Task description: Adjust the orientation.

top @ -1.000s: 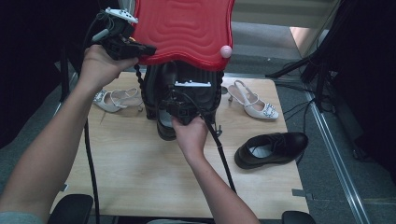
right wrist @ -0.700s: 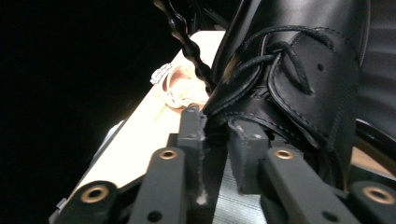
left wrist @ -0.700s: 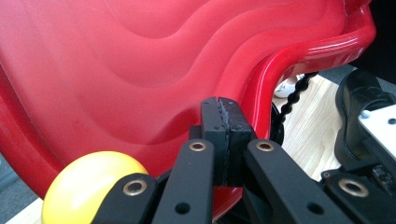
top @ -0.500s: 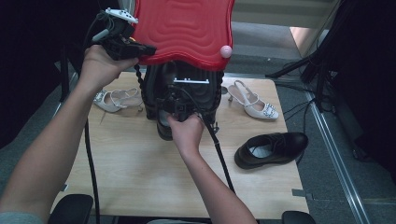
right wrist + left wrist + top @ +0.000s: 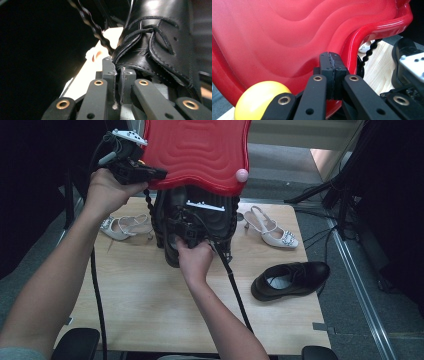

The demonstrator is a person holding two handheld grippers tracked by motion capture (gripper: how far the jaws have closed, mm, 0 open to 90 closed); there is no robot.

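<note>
Right gripper (image 5: pixel 181 226) nudged left, jaws seemingly pinching black shoe (image 5: pixel 160 40)

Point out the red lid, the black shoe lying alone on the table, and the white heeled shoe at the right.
red lid (image 5: pixel 197 150), high view, ridged top.
black shoe (image 5: pixel 300 275), high view, laced upper.
white heeled shoe (image 5: pixel 272 231), high view, straps.

Red lid (image 5: pixel 197 150) showing wavy ridges; black laced shoe (image 5: pixel 291 280); white sandals (image 5: pixel 272 227); pale wood table (image 5: pixel 145 305); yellow ball (image 5: pixel 259 100).
</note>
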